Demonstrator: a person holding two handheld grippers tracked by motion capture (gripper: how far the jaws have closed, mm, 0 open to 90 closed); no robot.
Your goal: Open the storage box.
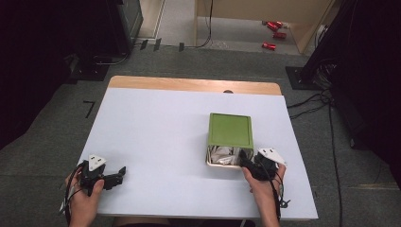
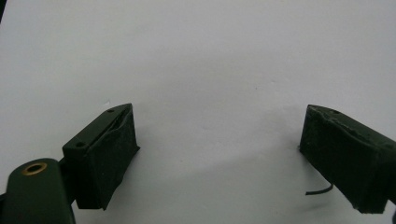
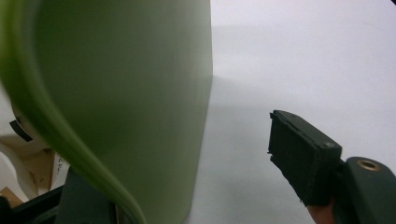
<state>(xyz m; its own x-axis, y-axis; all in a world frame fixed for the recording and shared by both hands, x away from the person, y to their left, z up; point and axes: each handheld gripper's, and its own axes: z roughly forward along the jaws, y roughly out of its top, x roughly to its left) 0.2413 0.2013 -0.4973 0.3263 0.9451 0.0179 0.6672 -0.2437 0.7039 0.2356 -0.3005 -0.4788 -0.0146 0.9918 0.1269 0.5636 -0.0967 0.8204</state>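
Right claw [image 1: 247, 160] straddled the green box's [image 1: 230, 130] wall, jaws apart, to grip it; left claw [image 1: 118, 173] idled wide open, empty, on the bench [image 1: 156, 127].

The green box [image 1: 230, 137] is blocking the table [image 1: 156, 142] at four o'clock; white surface is lying open from nine to twelve

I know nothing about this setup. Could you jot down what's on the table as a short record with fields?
Surface: white table
Main item: green box lying on its side, open end toward the person, white items inside
Left hand-held gripper: jaws wide apart, nothing between them, near the table's front left
Right hand-held gripper: open, at the box's open end; one jaw inside, the other outside its wall
Background: red cans on the floor beyond the table
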